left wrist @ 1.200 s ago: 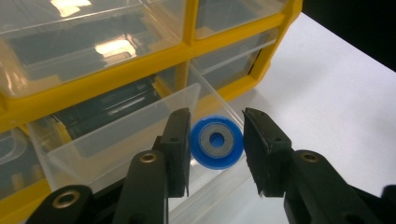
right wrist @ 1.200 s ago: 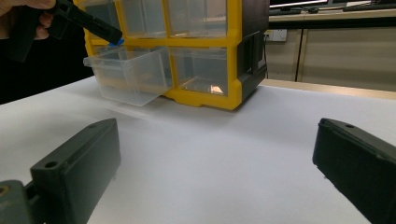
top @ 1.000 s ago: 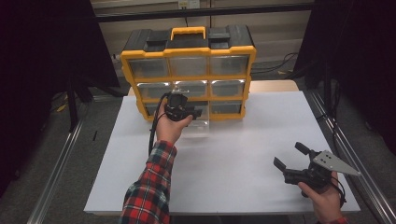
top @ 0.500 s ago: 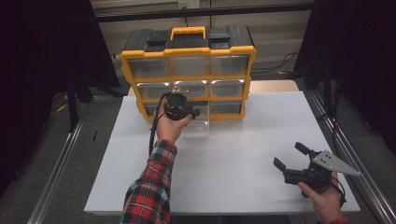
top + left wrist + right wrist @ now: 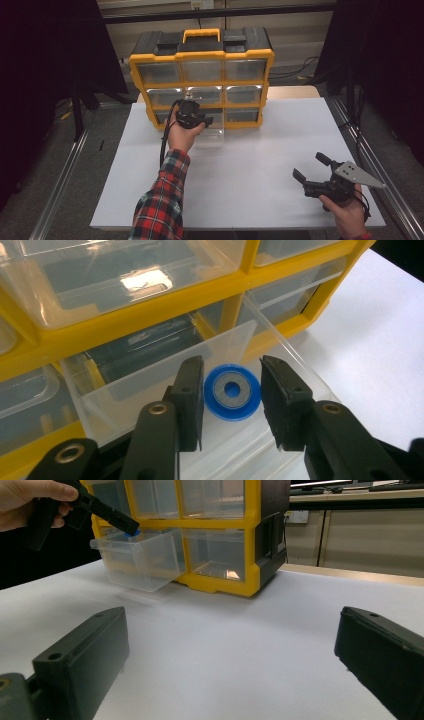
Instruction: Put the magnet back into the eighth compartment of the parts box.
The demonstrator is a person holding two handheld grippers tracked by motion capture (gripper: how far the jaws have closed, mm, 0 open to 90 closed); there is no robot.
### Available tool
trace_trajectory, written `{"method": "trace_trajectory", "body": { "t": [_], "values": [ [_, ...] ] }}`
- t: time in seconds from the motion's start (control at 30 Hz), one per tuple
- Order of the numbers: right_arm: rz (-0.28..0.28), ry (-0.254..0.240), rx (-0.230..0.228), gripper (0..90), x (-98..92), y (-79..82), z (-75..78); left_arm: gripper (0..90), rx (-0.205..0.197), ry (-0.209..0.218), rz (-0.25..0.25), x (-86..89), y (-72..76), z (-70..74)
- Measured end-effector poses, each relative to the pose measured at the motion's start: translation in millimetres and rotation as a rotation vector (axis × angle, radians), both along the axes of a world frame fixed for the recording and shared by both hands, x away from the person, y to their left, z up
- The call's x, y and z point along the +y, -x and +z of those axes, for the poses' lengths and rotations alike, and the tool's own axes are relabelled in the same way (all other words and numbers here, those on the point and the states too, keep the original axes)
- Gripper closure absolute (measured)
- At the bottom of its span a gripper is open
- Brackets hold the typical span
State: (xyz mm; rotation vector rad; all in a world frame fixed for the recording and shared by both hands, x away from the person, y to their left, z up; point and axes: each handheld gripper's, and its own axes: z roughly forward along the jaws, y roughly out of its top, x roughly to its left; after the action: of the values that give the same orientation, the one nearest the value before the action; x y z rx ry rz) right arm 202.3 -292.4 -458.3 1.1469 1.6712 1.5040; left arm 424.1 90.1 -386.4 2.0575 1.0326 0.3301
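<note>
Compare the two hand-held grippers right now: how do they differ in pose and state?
The left hand-held gripper is at the yellow organizer's pulled-out clear drawer, jaws narrowed around a blue disc; whether the pads press it is unclear. The right hand-held gripper sits low near the table's front corner, jaws wide, nothing between them. Both are black and two-jawed.

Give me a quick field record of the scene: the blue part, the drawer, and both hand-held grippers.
item: blue round plastic disc with grey metal ring centre, between the jaws of the left hand-held gripper; pads look just clear of its rim
location: over the clear plastic drawer, pulled out of the bottom row
cabinet: yellow and black plastic drawer organiser at table's far edge
right hand-held gripper: open, holding nothing, over the white table
</note>
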Motion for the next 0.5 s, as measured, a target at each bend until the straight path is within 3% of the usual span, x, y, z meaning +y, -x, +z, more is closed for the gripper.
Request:
{"method": "trace_trajectory", "body": {
  "t": [0.5],
  "values": [
    [0.001, -0.007, 0.003, 0.4, 0.4, 0.2, 0.3, 61.1, 0.0, 0.019, 0.006, 7.3, 3.9, -1.7]
  ]
}}
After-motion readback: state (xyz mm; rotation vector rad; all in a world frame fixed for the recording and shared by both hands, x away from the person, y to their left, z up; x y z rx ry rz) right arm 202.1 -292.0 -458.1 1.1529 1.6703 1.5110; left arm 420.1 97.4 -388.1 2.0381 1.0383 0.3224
